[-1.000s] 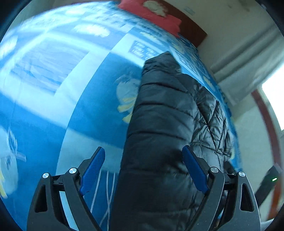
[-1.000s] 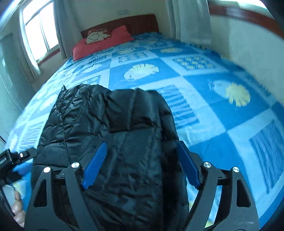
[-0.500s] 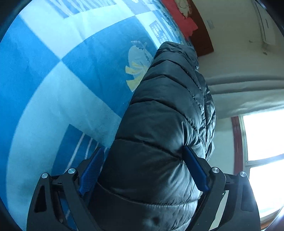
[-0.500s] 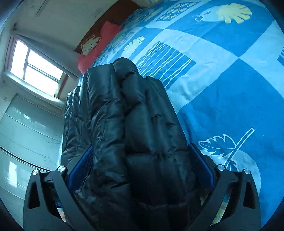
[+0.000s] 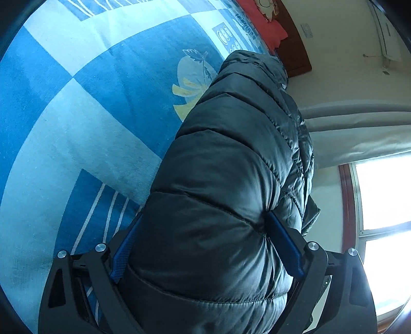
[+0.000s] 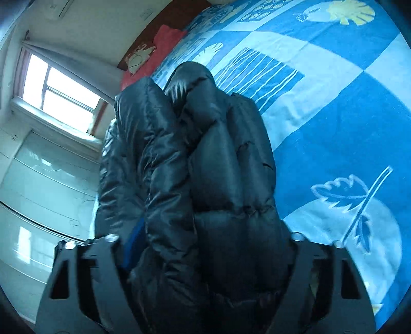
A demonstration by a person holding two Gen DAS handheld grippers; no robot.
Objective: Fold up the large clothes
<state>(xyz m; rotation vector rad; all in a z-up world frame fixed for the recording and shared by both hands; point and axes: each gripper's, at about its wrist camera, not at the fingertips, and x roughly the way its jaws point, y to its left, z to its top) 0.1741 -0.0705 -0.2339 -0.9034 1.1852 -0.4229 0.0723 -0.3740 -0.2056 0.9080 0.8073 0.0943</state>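
Note:
A black puffy jacket (image 5: 231,154) lies folded in a long thick roll on the blue and white patterned bed cover (image 5: 77,115). My left gripper (image 5: 204,217) straddles its near end with jaws wide; the blue pads (image 5: 282,246) touch both sides of the padding. In the right wrist view the jacket (image 6: 218,154) bulges up between the jaws of my right gripper (image 6: 210,231), which are closing on it. One blue pad (image 6: 133,239) shows at the left; padding hides the other.
The bed cover (image 6: 334,115) stretches away beside the jacket. A red pillow (image 5: 262,23) lies against a brown headboard (image 5: 295,51) at the far end. A bright window (image 6: 56,87), pale curtains (image 5: 359,128) and glossy wardrobe doors (image 6: 46,185) line the room's side.
Both grippers have dropped and rolled, sliding over the jacket's near end. The padding now fills both gaps, and the right jaws have narrowed onto it.

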